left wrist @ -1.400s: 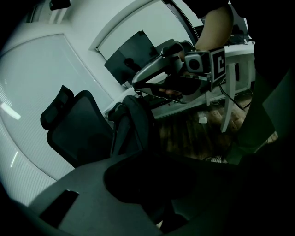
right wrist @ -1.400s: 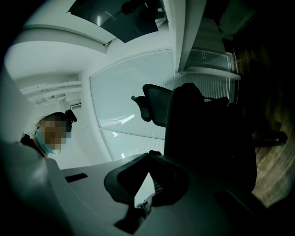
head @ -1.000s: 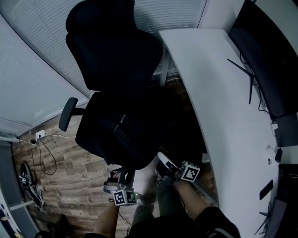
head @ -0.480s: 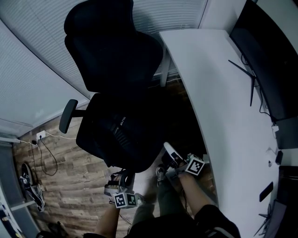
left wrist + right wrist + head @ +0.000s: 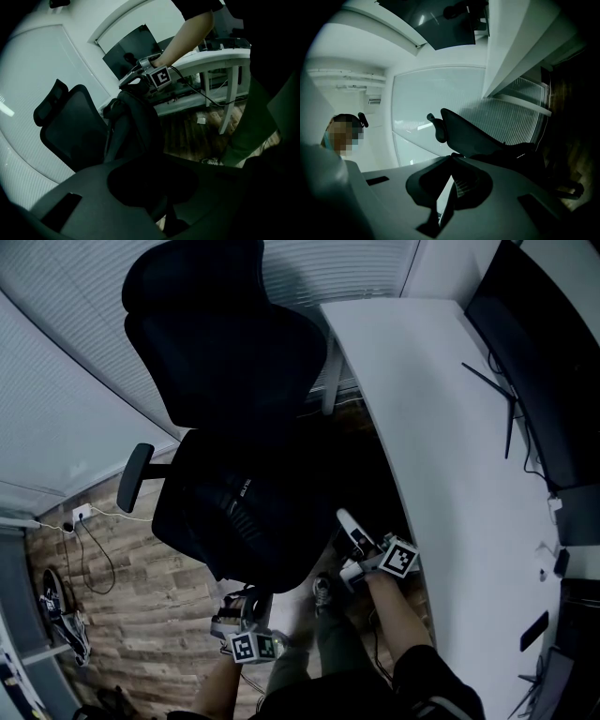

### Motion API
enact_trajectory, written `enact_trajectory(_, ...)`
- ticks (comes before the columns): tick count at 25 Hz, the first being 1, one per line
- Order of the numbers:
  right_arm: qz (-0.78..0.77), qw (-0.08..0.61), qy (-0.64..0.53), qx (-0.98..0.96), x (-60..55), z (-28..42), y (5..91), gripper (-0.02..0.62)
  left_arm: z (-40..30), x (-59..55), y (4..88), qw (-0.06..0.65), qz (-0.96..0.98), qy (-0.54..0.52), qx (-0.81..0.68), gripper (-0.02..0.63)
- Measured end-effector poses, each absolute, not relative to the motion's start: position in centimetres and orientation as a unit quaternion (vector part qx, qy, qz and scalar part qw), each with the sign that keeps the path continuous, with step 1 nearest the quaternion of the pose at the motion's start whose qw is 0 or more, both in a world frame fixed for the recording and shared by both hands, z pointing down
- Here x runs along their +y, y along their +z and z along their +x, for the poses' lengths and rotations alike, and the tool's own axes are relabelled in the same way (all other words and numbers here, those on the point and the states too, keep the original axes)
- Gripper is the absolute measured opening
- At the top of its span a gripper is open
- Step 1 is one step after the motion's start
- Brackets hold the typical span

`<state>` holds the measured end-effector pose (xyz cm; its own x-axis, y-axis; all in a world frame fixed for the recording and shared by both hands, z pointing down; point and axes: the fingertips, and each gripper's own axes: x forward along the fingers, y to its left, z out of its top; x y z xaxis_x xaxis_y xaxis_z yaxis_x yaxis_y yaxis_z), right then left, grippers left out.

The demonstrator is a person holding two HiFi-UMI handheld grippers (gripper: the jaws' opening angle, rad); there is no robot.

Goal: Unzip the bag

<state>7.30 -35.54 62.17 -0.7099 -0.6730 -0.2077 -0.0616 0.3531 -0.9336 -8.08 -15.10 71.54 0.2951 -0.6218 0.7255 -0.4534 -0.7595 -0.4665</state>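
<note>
Office chair [image 5: 225, 343], black, stands on the wooden floor [image 5: 141, 559] beside a white desk [image 5: 441, 409]. A dark monitor [image 5: 544, 362] occupies the desk's far side.

The bag [image 5: 253, 512], black, sits upright on the chair seat and leans against the backrest. It is hard to separate from the black upholstery in the head view. The zip cannot be made out in any view.

My right gripper [image 5: 351, 532] is held at the bag's right side, close against its upper part. Whether it touches the fabric cannot be confirmed. Its jaws are drawn together with nothing between them, and its own view looks past them to the chair's backrest and headrest.

My left gripper [image 5: 240, 601] is held low, just below the front edge of the seat and apart from the bag. Its view is dark. The jaws read as brought together and empty.
</note>
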Motion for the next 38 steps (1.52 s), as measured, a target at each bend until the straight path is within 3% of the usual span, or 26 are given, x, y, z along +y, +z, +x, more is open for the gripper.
enact_trajectory(14,-0.258,0.267,-0.525,0.766,-39.8,7.9,63.9,0.046,-7.1,-15.9,71.8,0.075,-0.801,-0.483,0.345,0.049)
enact_trajectory(23,-0.285,0.214,-0.499,0.789,-38.1,7.4,63.0,0.052,-6.9,-15.8,70.9,0.021,-0.816,-0.453,0.359,0.075)
enact_trajectory(26,-0.301,0.199,-0.499,0.788,-36.7,7.9,62.7,0.164,-6.8,-15.4,69.9,0.013,-0.821,-0.441,0.363,0.100)
enact_trajectory(38,-0.363,0.145,-0.420,0.819,-27.1,9.1,58.5,0.169,-8.4,-14.4,63.1,0.018,-0.823,-0.364,0.436,0.123)
